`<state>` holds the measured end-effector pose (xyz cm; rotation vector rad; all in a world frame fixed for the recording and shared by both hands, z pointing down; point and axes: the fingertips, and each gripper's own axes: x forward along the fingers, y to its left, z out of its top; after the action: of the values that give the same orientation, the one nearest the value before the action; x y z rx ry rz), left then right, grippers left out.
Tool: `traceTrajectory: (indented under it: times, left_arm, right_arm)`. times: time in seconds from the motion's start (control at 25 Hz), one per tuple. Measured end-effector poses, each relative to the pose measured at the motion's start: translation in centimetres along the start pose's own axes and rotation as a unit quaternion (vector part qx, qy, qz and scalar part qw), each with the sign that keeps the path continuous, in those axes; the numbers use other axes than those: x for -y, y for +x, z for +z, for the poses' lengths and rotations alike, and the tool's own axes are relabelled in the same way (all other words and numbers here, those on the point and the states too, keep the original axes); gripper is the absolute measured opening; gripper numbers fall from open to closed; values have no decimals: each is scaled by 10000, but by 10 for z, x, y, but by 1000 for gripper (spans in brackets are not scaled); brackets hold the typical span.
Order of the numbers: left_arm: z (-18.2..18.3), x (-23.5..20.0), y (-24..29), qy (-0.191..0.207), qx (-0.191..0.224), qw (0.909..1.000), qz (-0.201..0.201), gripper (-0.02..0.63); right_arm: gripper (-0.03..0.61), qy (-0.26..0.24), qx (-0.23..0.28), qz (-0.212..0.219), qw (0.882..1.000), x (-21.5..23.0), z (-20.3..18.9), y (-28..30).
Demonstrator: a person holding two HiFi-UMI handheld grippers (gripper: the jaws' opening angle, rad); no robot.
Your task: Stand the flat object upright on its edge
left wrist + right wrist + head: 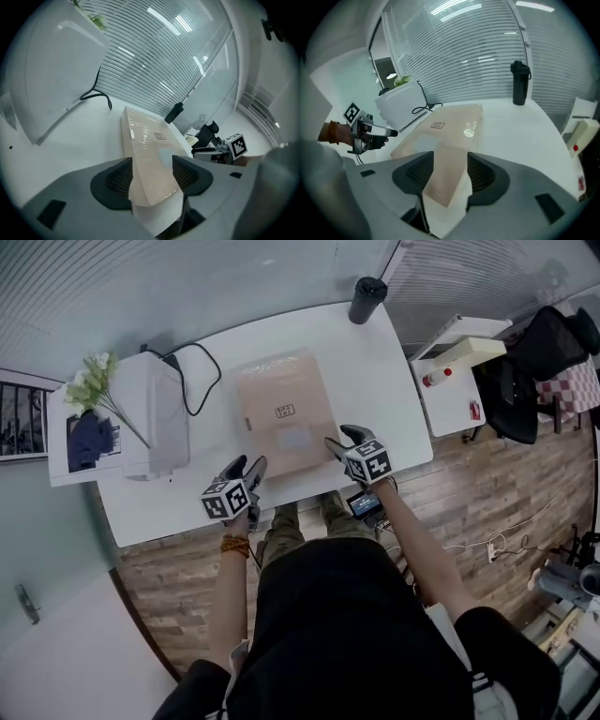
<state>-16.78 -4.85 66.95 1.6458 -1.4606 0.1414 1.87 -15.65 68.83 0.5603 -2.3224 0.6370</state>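
A flat tan box [286,413] with a small printed mark lies flat on the white table [394,381], its near edge close to the table's front. My left gripper [251,465] is at the box's near left corner and my right gripper [339,437] at its near right corner. In the left gripper view the box [150,140] runs away from me and its corner sits between the open jaws of the left gripper [152,176]. The right gripper view shows the same: the right gripper [451,171] is open, with a corner of the box [450,126] between the pads.
A white machine [155,413] with a black cable [192,381] stands left of the box, flowers [94,381] beside it. A black bottle [367,299] stands at the table's far edge. A white side cabinet [459,381] and a black chair [534,371] are at the right.
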Motion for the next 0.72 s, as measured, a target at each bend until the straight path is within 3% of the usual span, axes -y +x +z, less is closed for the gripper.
traceTrajectory:
  times: [0.24, 0.44, 0.64, 0.72]
  left_arm:
    - [-19, -15, 17, -314, -209, 9993, 74, 276]
    - [-28, -16, 31, -431, -436, 9981, -17, 276]
    - [-38, -6, 37, -147, -619, 9980, -13, 282]
    - [-39, -6, 35, -284, -571, 9980, 19, 282]
  right_arm:
    - [215, 685, -268, 232, 9970, 6, -9, 19]
    - [218, 797, -428, 220, 9957, 10, -15, 29]
    - [218, 830, -470, 208, 9952, 9, -19, 28]
    - [218, 797, -462, 219, 9955, 7, -20, 27]
